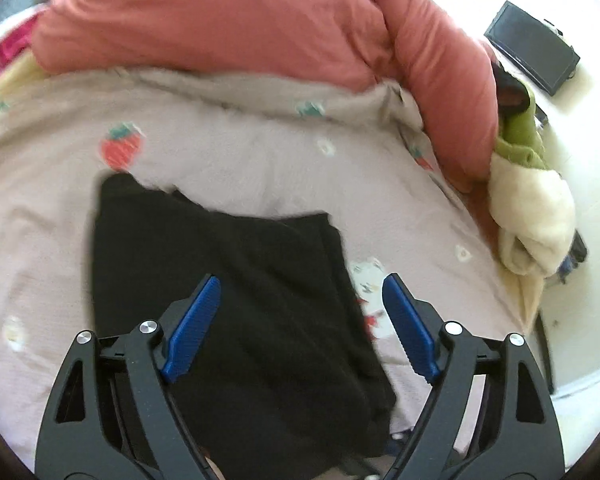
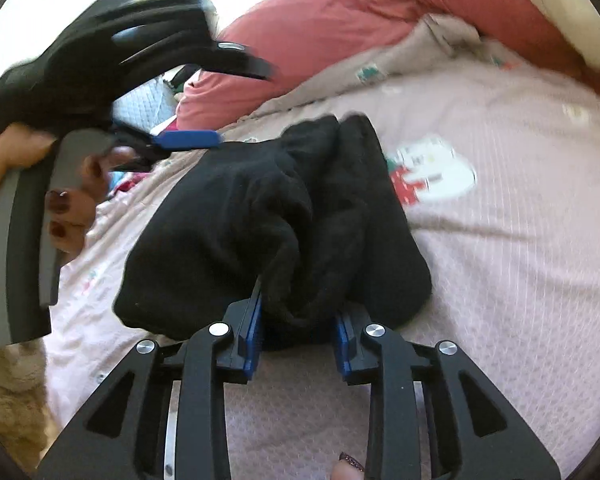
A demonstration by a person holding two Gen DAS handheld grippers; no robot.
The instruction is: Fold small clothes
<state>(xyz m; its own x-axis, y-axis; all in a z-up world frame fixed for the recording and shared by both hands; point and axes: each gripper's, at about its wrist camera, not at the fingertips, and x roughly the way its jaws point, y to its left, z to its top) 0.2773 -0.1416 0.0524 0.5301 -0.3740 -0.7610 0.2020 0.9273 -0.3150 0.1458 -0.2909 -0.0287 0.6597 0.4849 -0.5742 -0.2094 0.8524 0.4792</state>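
Note:
A black garment [image 1: 236,288] lies partly folded on the pink bedsheet [image 1: 228,160]. My left gripper [image 1: 300,308] is open and hovers above the garment, its blue pads [image 1: 192,328] spread wide and empty. In the right wrist view the same black garment [image 2: 260,216] is bunched into a thick fold, and my right gripper [image 2: 298,312] has its blue pads [image 2: 254,332] closed against a bunched edge of it. The left gripper also shows in the right wrist view [image 2: 188,140], held in a hand at the upper left.
A salmon-pink duvet [image 1: 240,20] is heaped across the far side of the bed. Cream and green clothes [image 1: 528,200] hang at the bed's right edge. A dark box [image 1: 532,48] sits on the floor beyond. The sheet carries a strawberry print [image 1: 122,148].

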